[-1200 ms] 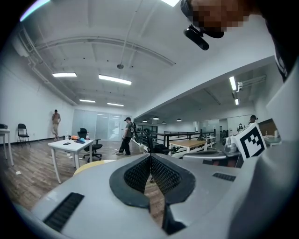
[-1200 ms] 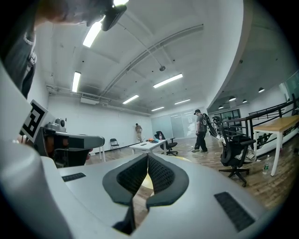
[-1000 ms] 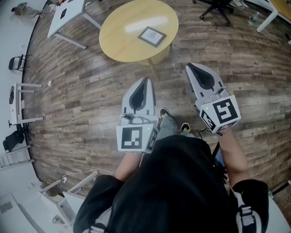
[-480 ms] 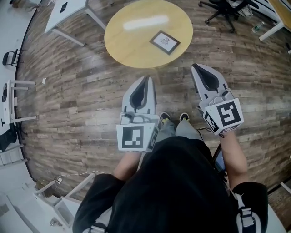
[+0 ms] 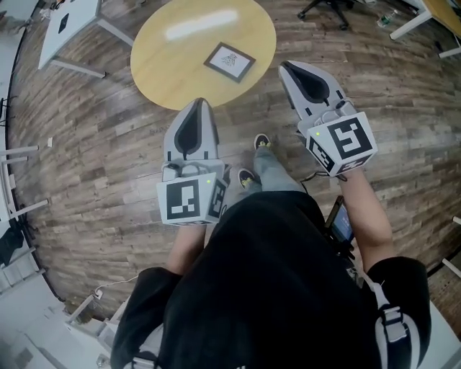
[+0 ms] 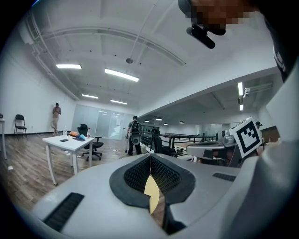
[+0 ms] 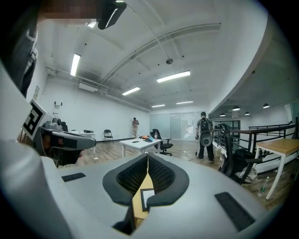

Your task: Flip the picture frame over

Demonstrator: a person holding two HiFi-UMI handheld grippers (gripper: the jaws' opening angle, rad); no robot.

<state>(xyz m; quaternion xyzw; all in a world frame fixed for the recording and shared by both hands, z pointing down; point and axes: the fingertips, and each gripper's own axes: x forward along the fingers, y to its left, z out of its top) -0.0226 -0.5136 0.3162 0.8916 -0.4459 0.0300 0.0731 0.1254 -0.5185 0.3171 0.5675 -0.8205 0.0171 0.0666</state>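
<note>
The dark picture frame (image 5: 229, 61) with a pale picture lies flat on the round yellow table (image 5: 180, 54), on its right half. Both grippers are held out in front of the person, level and side by side. My left gripper (image 5: 197, 101) is shut and empty, with its tip at the table's near edge. My right gripper (image 5: 283, 65) is also shut and empty, its tip just right of the table and near the frame. In the right gripper view, the frame (image 7: 148, 198) shows through the gap under the shut right gripper (image 7: 147, 155). The left gripper (image 6: 150, 156) shows only yellow table (image 6: 152, 189) below its tip.
The wooden floor (image 5: 108, 144) surrounds the table. A white table (image 5: 72, 21) stands at the far left and an office chair (image 5: 328, 7) beyond the round table. The person's feet (image 5: 259, 140) are near the table. A person with a backpack (image 7: 204, 135) stands far off.
The person has walked up to the round table. Both gripper tips now reach its near edge, where a strip of floor lay between them before. Both grippers stay shut.
</note>
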